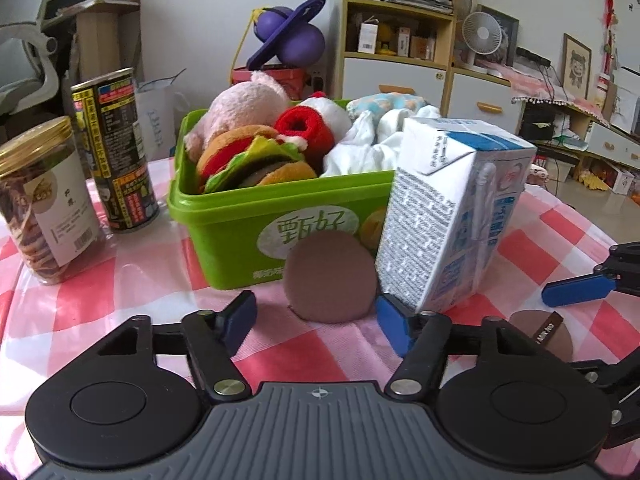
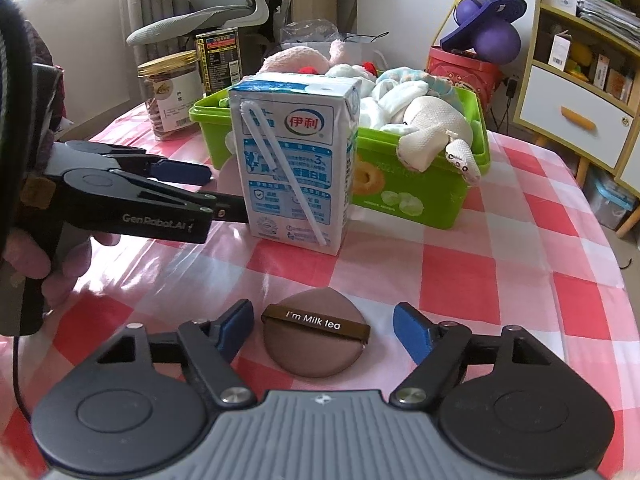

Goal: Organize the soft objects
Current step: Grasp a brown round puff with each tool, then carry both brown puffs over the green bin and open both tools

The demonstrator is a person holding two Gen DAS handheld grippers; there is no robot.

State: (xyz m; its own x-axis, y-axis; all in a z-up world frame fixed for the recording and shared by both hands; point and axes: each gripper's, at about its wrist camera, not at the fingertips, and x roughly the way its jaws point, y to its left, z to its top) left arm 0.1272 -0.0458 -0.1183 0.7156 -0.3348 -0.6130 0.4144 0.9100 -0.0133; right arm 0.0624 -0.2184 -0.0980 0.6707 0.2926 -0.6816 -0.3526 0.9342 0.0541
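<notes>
A green bin (image 1: pixel 240 224) (image 2: pixel 424 196) holds soft toys: a plush burger (image 1: pixel 252 160), a pink plush (image 1: pixel 244 108), a red sock (image 1: pixel 304 128) and white cloths (image 1: pixel 368 148). A brown powder puff (image 1: pixel 330 278) stands on edge against the bin's front, between the fingers of my open left gripper (image 1: pixel 320 320). A second brown puff with an "I'm Milk tea" strap (image 2: pixel 314 334) lies flat between the fingers of my open right gripper (image 2: pixel 324 330). The left gripper also shows in the right wrist view (image 2: pixel 200 188), beside the milk carton.
A milk carton (image 1: pixel 452 212) (image 2: pixel 298 160) stands in front of the bin. A cookie jar (image 1: pixel 44 200) and a dark can (image 1: pixel 116 152) stand at the left. The table has a pink checked cloth (image 2: pixel 480 280). Shelves and a chair are behind.
</notes>
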